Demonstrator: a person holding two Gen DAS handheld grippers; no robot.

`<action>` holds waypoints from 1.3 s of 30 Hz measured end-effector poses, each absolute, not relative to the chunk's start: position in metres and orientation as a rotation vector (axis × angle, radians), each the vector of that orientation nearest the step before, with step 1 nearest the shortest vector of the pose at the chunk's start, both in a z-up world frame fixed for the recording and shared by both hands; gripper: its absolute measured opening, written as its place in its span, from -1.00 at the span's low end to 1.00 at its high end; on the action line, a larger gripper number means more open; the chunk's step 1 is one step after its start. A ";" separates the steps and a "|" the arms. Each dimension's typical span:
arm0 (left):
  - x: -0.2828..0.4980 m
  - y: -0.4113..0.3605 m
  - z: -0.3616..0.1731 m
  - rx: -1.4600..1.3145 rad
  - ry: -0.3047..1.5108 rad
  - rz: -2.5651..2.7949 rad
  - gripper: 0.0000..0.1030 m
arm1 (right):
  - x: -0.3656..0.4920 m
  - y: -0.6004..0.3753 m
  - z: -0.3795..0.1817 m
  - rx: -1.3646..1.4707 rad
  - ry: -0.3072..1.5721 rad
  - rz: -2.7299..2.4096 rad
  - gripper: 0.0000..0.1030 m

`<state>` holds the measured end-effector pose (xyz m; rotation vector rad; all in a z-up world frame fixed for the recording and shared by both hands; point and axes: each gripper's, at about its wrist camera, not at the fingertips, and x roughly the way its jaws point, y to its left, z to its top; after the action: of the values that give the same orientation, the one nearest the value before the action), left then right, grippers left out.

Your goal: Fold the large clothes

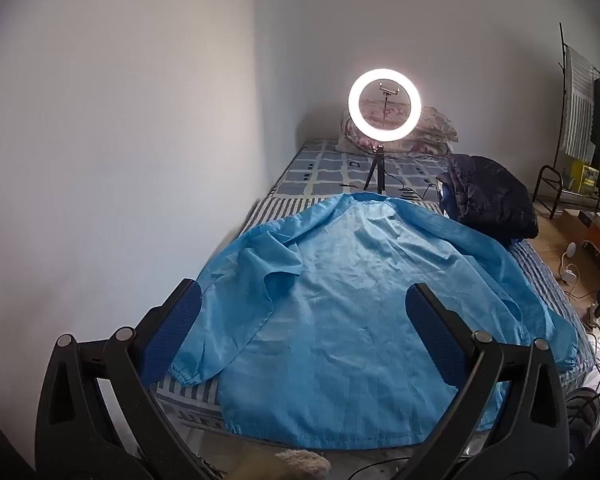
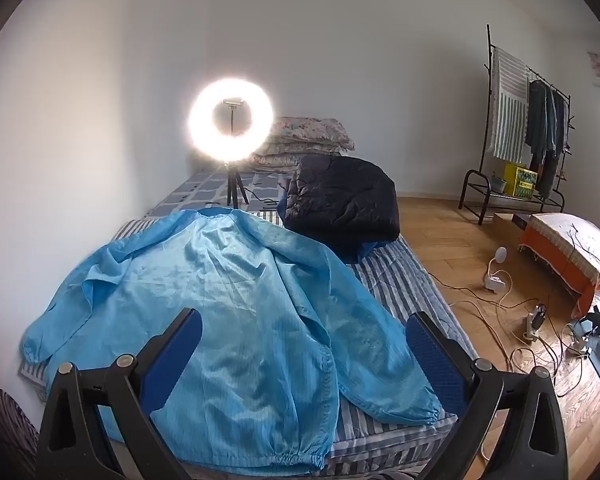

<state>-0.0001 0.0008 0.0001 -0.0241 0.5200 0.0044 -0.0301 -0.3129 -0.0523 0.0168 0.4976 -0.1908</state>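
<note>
A large light-blue jacket (image 1: pixel 340 300) lies spread flat on the striped bed (image 1: pixel 188 396), back up, collar toward the far end, both sleeves laid out to the sides. In the right wrist view the same jacket (image 2: pixel 228 312) fills the near part of the bed (image 2: pixel 404 292). My left gripper (image 1: pixel 304 300) hovers above the jacket's lower half, jaws wide open and holding nothing. My right gripper (image 2: pixel 304 328) also hangs open over the hem area near the right sleeve (image 2: pixel 388 380), apart from the cloth.
A lit ring light on a small tripod (image 1: pixel 384 106) stands behind the collar. A dark quilted jacket (image 2: pixel 340 204) is piled at the bed's right, pillows (image 2: pixel 304 136) behind. A wall runs along the left. Cables and power strips (image 2: pixel 532 320) lie on the wood floor; a clothes rack (image 2: pixel 528 128) stands far right.
</note>
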 end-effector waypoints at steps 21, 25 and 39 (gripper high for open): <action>0.001 0.004 0.004 0.021 0.506 0.019 1.00 | -0.028 -0.309 -0.038 0.021 0.479 -0.193 1.00; 0.000 0.002 0.005 0.025 0.502 0.022 1.00 | -0.028 -0.309 -0.039 0.022 0.474 -0.193 1.00; -0.004 -0.002 0.017 0.023 0.488 0.025 1.00 | -0.032 -0.310 -0.038 0.027 0.467 -0.195 1.00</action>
<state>-0.0040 -0.0024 0.0167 0.0231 0.4881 0.0245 -0.0318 -0.3104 -0.0380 0.0272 0.4674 -0.1955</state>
